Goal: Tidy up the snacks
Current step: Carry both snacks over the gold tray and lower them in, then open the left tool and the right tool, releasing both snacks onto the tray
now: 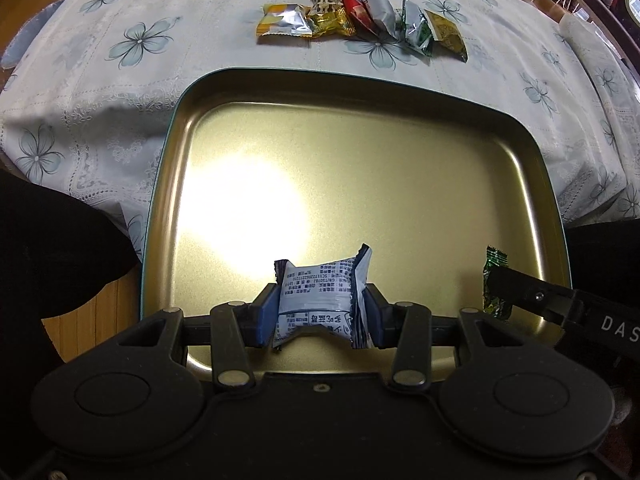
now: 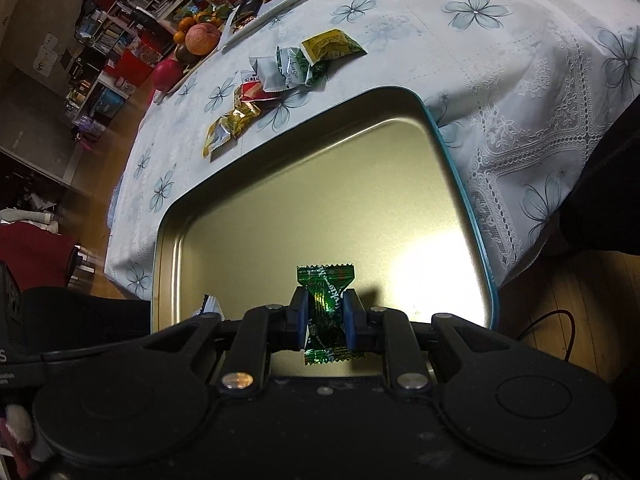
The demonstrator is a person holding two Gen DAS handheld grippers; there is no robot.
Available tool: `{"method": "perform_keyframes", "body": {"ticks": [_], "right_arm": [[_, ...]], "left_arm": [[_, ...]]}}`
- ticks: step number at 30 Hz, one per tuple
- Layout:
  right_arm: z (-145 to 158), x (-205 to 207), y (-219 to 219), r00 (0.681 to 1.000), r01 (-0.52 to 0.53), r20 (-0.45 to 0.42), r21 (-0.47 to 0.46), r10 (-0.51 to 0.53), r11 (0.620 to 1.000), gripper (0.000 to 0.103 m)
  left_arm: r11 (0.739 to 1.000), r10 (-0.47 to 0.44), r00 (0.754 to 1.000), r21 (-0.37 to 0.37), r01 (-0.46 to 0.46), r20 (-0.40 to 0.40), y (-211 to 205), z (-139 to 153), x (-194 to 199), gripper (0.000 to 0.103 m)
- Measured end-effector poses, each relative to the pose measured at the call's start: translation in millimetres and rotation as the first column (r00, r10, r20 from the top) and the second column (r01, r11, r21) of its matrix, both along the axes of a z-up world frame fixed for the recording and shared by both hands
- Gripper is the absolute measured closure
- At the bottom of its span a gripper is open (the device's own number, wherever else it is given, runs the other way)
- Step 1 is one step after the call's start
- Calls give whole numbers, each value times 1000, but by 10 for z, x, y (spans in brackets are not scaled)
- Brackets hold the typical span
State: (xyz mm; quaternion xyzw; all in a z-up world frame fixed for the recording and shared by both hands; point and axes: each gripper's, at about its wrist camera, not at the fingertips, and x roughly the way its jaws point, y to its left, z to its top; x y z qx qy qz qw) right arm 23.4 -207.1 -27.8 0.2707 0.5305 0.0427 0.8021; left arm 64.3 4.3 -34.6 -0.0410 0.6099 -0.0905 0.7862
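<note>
Both tools hang over my tin tray (image 1: 532,184): left tool (image 1: 320,314) pinches the white snack packet (image 1: 320,300), right tool (image 2: 325,322) the green candy (image 2: 326,312), each directly above the tray's near edge.

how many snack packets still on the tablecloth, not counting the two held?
6, in a row on the tablecloth beyond the tray: yellow-silver, brown-gold, red, silver, green-white, olive. They overlap, so another may be hidden.

A home: floral tablecloth (image 2: 500,40), fruit (image 2: 202,38), cluttered shelves (image 2: 120,24).
</note>
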Motion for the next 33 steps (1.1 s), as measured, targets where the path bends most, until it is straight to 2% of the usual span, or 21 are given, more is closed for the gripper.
{"method": "perform_keyframes", "body": {"ticks": [8,16,22,33], "right_arm": [[-12,-19,59,1000,-26,-4,-56,26,998,83],[-32,-9,61,1000,-27,-15,-67,27,997,83],[-16,-17,86,1000,-31,-6,-85,30,996,79],[-5,-24,82,1000,-29,6,-83,29,996,79]], "left_arm": [[999,-42,999,-14,43,23,-29,57,-29,51],[999,-28,1000,-43,28,8,11,48,10,51],[999,-41,999,-22,41,19,-22,62,-4,49],[999,-35,999,2,35,26,-26,52,-12,48]]}}
